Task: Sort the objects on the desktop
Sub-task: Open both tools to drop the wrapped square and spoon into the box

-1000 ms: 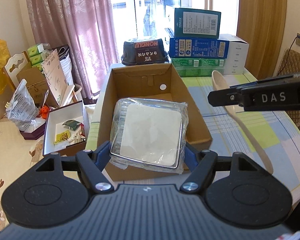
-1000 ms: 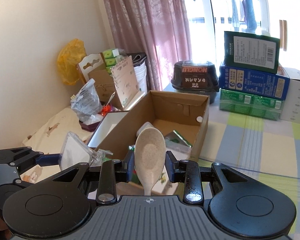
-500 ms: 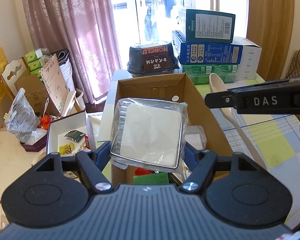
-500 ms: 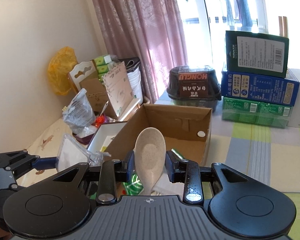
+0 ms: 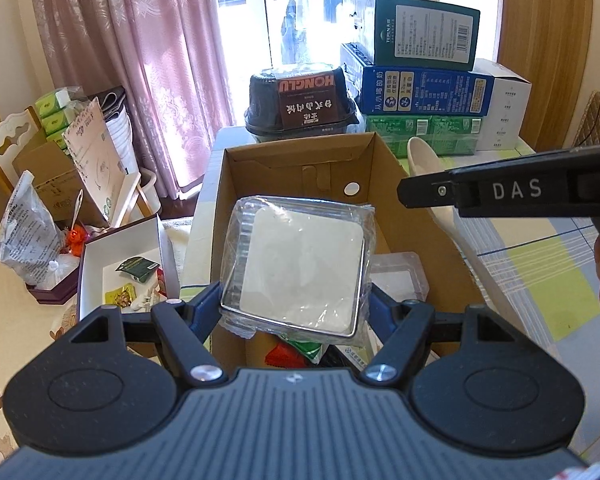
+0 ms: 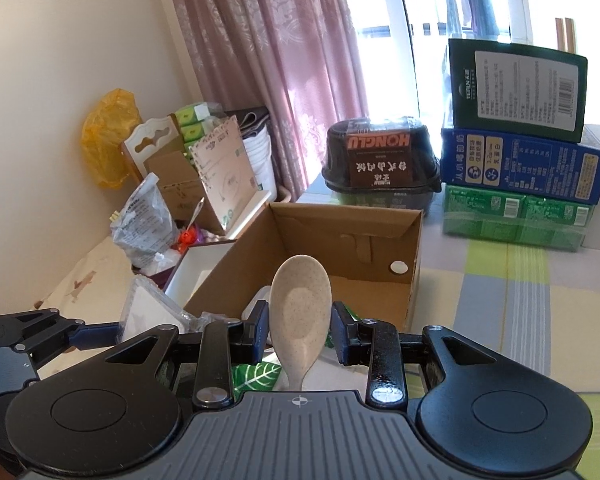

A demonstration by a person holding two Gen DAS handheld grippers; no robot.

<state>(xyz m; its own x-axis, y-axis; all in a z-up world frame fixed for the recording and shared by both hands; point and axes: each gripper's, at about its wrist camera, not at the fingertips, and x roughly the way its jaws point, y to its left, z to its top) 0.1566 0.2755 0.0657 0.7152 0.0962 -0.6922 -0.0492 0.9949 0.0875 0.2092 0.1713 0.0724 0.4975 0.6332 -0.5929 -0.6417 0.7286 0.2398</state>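
My left gripper [image 5: 296,306] is shut on a square white pad wrapped in clear plastic [image 5: 300,268], which hangs tilted over the near end of an open cardboard box [image 5: 300,148]. My right gripper [image 6: 300,332] is shut on a beige speckled spoon [image 6: 300,308], bowl pointing forward, above the same cardboard box [image 6: 348,216]. In the left wrist view the right gripper [image 5: 420,194] reaches in from the right, and the spoon [image 5: 420,156] shows behind it with its handle running down to the right. The right wrist view shows the left gripper [image 6: 112,332] and the wrapped pad [image 6: 148,312] at lower left.
The box holds a clear plastic tray [image 5: 400,276] and a green packet [image 5: 304,346]. Behind it stand a black food container [image 5: 304,104] and stacked cartons [image 5: 424,80]. A white open box [image 5: 120,264] with small packets and a plastic bag [image 5: 24,236] lie left. A checked tablecloth [image 5: 540,264] spreads right.
Both grippers have moved forward and a little down, carrying their loads over the cardboard box. The things lying inside the box have come into view under the wrapped pad.
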